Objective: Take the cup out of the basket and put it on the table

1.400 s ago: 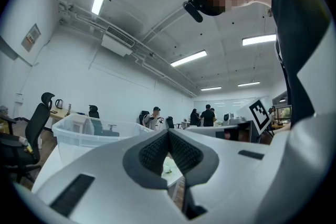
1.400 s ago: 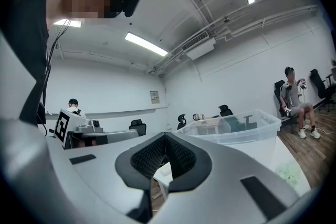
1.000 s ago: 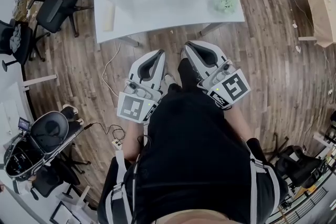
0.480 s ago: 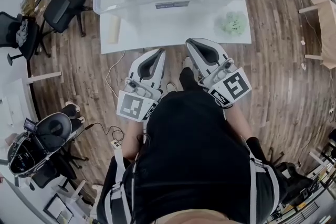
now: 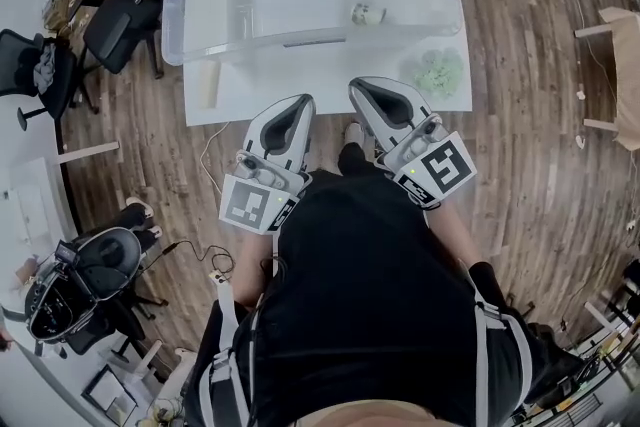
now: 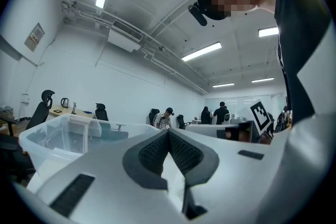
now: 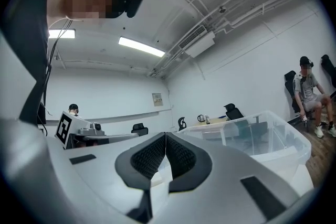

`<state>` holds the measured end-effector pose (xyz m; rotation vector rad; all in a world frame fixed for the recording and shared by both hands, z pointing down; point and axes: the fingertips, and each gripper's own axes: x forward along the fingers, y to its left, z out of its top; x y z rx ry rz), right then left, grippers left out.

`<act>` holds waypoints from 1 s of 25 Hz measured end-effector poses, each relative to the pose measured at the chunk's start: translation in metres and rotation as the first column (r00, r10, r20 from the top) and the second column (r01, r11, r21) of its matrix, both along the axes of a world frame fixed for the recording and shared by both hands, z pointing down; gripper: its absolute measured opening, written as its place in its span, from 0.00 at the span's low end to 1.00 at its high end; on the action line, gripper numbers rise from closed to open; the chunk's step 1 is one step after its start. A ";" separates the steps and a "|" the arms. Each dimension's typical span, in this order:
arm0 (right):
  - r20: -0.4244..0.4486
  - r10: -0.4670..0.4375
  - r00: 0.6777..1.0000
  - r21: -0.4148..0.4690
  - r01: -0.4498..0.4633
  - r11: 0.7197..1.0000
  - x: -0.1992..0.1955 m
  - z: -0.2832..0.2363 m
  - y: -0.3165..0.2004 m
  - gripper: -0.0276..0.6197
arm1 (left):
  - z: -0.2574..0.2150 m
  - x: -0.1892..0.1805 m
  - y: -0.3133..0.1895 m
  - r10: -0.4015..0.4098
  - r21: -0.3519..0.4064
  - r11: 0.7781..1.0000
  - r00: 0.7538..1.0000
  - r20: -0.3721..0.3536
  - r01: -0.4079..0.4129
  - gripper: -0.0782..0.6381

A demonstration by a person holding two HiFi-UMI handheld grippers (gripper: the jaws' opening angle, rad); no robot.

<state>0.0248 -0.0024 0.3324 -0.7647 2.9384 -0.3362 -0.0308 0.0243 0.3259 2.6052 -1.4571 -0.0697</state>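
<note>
Basket (image 5: 180,25) fills more of head view than a second ago, exposing cup (image 5: 367,14) inside by its front wall, straight ahead of right gripper (image 5: 363,87), nearer than left gripper (image 5: 303,102); both pinched closed, empty.

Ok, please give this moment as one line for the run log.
phase: before reach | left claw: shut, empty | right claw: shut, empty | cup: inside basket | table: cup not placed yet
</note>
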 end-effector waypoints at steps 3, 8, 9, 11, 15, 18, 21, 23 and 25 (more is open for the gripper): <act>0.001 -0.021 1.000 -0.016 0.021 1.000 0.004 0.004 -0.014 0.07 | 0.002 0.005 -0.014 -0.017 -0.014 1.000 1.000 0.003 0.017 0.13; 0.004 -0.041 0.999 -0.042 0.041 0.998 0.007 0.012 -0.033 0.07 | 0.005 0.009 -0.028 -0.036 -0.037 0.999 0.999 0.013 0.037 0.13; 0.007 -0.042 0.999 -0.048 0.042 0.998 0.005 0.012 -0.036 0.07 | 0.005 0.007 -0.030 -0.039 -0.038 0.998 0.999 0.018 0.040 0.13; 0.006 -0.046 0.999 -0.051 0.046 0.998 -0.001 0.011 -0.040 0.07 | 0.003 0.000 -0.033 -0.046 -0.035 0.998 0.999 0.023 0.047 0.13; -0.011 -0.041 0.999 -0.040 0.040 0.998 -0.013 0.010 -0.046 0.07 | 0.004 -0.012 -0.039 -0.043 -0.028 0.999 0.999 0.018 0.043 0.13; -0.027 -0.010 1.000 -0.037 0.009 0.999 -0.017 0.011 -0.056 0.07 | 0.006 -0.017 -0.052 -0.016 -0.021 1.000 1.000 0.021 0.017 0.13; -0.033 0.022 0.999 -0.036 -0.023 0.999 -0.020 0.009 -0.067 0.07 | 0.003 -0.021 -0.069 0.020 -0.012 1.000 1.000 0.021 -0.019 0.13; -0.043 0.039 0.998 -0.030 -0.040 0.999 -0.025 0.008 -0.074 0.07 | 0.000 -0.025 -0.078 0.039 -0.001 0.999 0.999 0.018 -0.039 0.13; -0.049 0.054 0.997 -0.024 -0.055 0.998 -0.030 0.005 -0.080 0.07 | -0.003 -0.030 -0.086 0.057 0.009 0.998 0.998 0.015 -0.057 0.13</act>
